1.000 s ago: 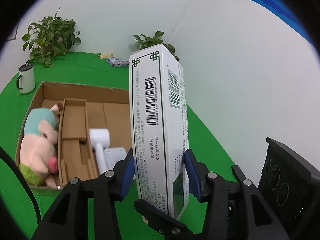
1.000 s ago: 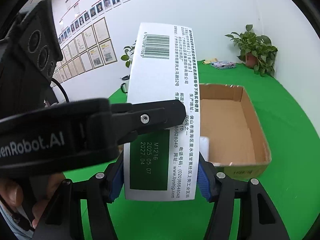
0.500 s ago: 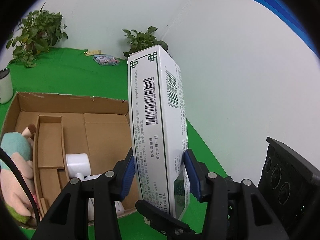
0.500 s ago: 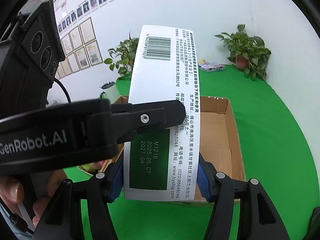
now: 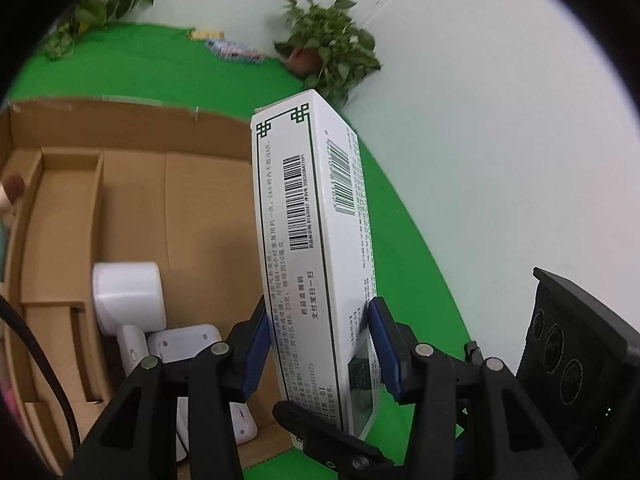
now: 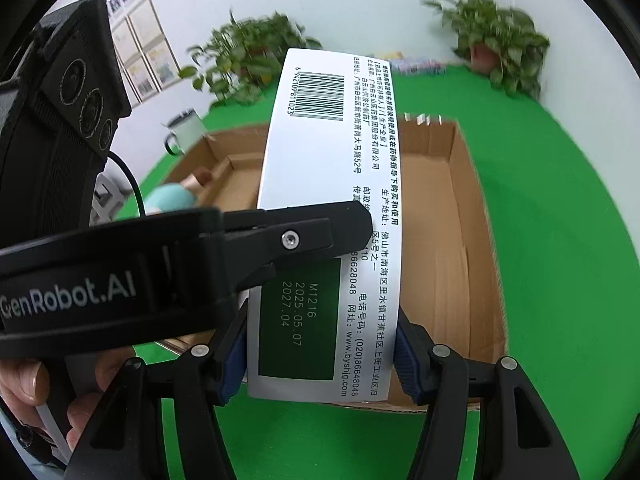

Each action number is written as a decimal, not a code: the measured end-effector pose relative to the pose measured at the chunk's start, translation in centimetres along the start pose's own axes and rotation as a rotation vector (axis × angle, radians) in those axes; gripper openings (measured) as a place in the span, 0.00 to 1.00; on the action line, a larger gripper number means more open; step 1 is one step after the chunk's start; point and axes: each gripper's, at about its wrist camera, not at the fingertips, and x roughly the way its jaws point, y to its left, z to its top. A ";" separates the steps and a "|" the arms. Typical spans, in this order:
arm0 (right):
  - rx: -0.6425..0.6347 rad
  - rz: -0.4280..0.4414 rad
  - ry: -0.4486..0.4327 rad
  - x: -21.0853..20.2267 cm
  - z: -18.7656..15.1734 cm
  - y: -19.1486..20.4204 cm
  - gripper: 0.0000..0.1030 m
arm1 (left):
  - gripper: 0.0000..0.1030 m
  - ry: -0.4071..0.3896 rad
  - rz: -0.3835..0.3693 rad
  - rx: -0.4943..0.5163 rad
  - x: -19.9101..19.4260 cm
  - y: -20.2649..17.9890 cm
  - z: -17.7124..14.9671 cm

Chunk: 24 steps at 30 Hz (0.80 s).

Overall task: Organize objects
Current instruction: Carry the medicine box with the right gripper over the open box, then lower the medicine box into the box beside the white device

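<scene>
A tall white medicine box (image 5: 316,248) with barcodes and green trim is held upright by both grippers at once. My left gripper (image 5: 320,344) is shut on its narrow sides. My right gripper (image 6: 320,354) is shut on its wide face (image 6: 332,208), with the left gripper's finger (image 6: 304,236) crossing in front. The box hangs above the near edge of an open cardboard carton (image 5: 192,200), also in the right wrist view (image 6: 456,216). Inside the carton lie a white device (image 5: 132,300) and a plush toy (image 6: 172,196).
A cardboard divider (image 5: 64,216) splits the carton's left part. A white mug (image 6: 186,134) stands beyond the carton on the green cloth (image 6: 560,240). Potted plants (image 5: 328,52) and small packets (image 5: 236,48) sit along the back wall.
Both grippers have carried the medicine box closer to and over the carton; the carton now fills more of each view. The grip on the box is unchanged.
</scene>
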 end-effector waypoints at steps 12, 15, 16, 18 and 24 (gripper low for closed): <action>0.067 -0.024 0.197 7.3 -3.5 -3.5 0.57 | 0.45 0.170 -0.019 -0.109 7.2 3.8 -1.5; 0.088 -0.021 0.246 8.6 -4.0 -3.9 0.57 | 0.45 0.212 -0.013 -0.129 8.3 4.4 -2.0; 0.096 -0.019 0.262 9.0 -4.1 -4.1 0.57 | 0.45 0.213 -0.015 -0.135 8.6 4.6 -2.2; 0.101 -0.016 0.259 9.1 -4.1 -4.3 0.58 | 0.47 0.211 -0.006 -0.127 8.7 4.2 -2.3; 0.109 -0.004 0.278 9.1 -4.1 -4.4 0.60 | 0.50 0.229 0.022 -0.121 8.1 3.4 -2.5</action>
